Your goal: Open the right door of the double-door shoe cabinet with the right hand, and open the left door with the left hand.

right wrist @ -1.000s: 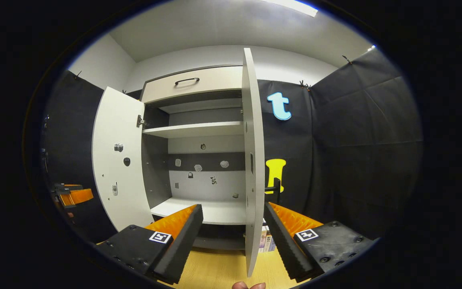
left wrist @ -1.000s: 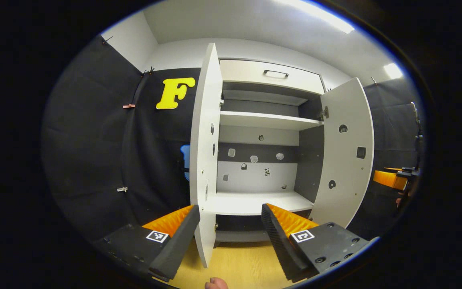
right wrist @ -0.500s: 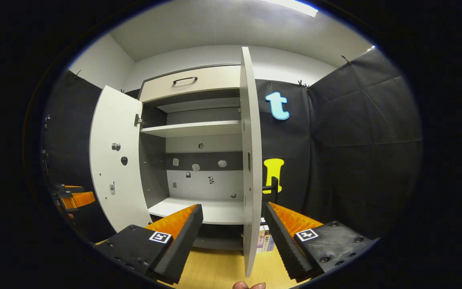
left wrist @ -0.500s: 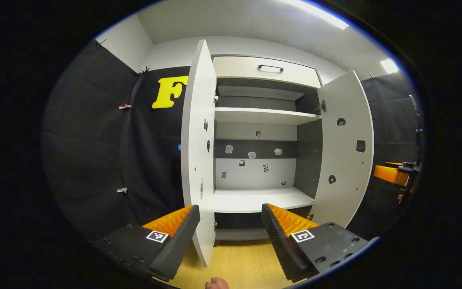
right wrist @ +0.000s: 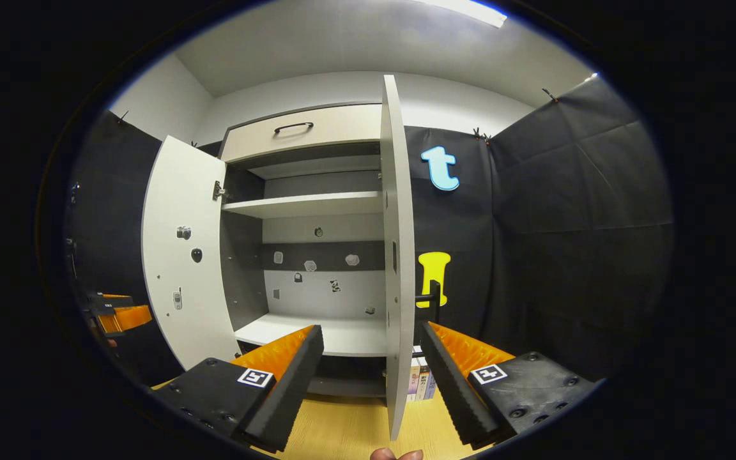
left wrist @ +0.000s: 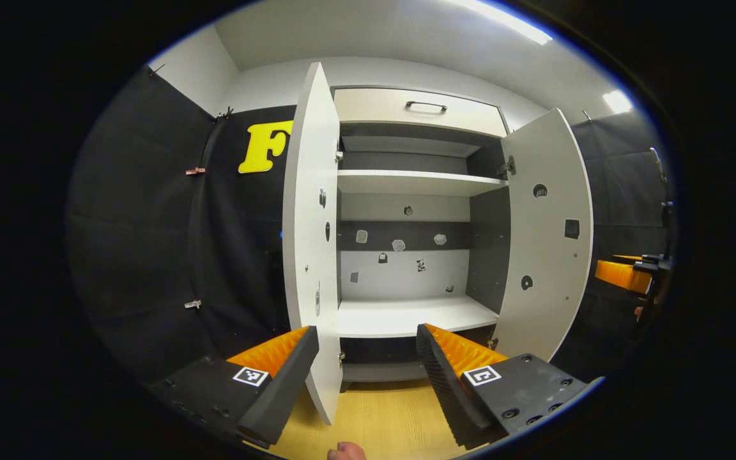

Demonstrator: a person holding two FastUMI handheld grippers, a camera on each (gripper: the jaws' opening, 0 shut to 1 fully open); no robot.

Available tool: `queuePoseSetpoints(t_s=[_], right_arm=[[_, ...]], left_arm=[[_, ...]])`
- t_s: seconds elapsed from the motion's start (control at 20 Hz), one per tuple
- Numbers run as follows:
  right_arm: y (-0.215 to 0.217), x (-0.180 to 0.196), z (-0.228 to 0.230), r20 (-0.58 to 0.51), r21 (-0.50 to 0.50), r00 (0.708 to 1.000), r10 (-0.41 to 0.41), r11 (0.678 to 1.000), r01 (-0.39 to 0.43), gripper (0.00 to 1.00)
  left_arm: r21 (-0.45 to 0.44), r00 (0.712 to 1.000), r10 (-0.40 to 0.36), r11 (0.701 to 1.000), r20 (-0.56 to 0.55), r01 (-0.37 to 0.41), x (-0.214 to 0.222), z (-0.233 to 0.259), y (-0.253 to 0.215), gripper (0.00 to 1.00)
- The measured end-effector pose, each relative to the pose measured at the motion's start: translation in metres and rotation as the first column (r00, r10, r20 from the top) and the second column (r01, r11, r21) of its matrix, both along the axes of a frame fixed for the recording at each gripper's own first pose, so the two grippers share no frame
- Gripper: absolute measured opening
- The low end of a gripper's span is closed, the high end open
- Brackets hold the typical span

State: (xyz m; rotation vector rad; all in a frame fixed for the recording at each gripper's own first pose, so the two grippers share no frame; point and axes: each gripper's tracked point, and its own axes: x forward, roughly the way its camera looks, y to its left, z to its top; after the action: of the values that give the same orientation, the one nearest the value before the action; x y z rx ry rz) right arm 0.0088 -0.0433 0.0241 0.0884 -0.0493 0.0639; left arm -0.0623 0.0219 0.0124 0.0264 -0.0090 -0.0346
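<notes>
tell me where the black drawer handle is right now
The black drawer handle sits on the pale drawer front atop the white shoe cabinet, above the open shelves, between the two open doors in the left gripper view.

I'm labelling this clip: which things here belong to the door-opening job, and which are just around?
Job: left door, right door, left gripper, right gripper.
Around: drawer, shelves, books, floor.

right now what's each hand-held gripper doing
Left hand-held gripper: open, astride the left door edge, holding nothing.
Right hand-held gripper: open, astride the right door edge, holding nothing.
</notes>
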Motion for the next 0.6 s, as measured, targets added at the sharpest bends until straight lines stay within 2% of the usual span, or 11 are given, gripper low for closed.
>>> queuePoseSetpoints(t_s=[0.6], right_arm=[[0.0058, 0.0040, -0.0049, 0.000, -0.009, 1.000, -0.004, 1.000, 0.004, 0.96]], left_arm=[[0.023, 1.000, -0.004, 1.000, 0.001, 0.004, 0.0031, -0.0016, -0.0025, 0.95]])
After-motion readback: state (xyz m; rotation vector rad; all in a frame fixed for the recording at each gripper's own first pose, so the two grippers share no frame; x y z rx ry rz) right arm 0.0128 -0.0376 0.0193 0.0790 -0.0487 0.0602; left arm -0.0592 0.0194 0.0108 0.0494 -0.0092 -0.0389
